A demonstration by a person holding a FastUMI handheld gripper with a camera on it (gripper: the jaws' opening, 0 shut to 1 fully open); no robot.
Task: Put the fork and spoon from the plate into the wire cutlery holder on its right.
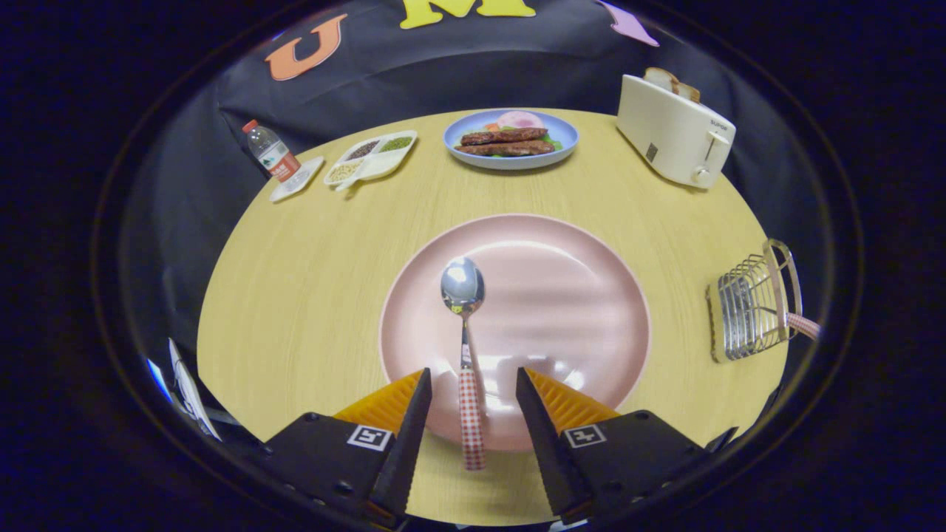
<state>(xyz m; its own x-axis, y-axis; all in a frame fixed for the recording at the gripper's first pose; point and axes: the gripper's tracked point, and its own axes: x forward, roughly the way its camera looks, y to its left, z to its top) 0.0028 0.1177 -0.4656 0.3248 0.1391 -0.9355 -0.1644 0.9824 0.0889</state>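
A metal spoon [464,325] with a red-and-white checked handle lies on the pink plate [562,295], bowl pointing away, handle end hanging over the plate's near rim. My gripper [473,384] is open, and its two fingers straddle the spoon's handle without touching it. The wire cutlery holder [750,307] stands at the plate's right near the table edge. A checked handle [804,324] pokes out of the holder's far side.
A cream toaster [674,129] with bread stands at the back right. A blue plate of food [511,137] sits at the back middle, a divided white dish [372,156] and a water bottle [271,151] at the back left. The round wooden table [310,281] drops off near the holder.
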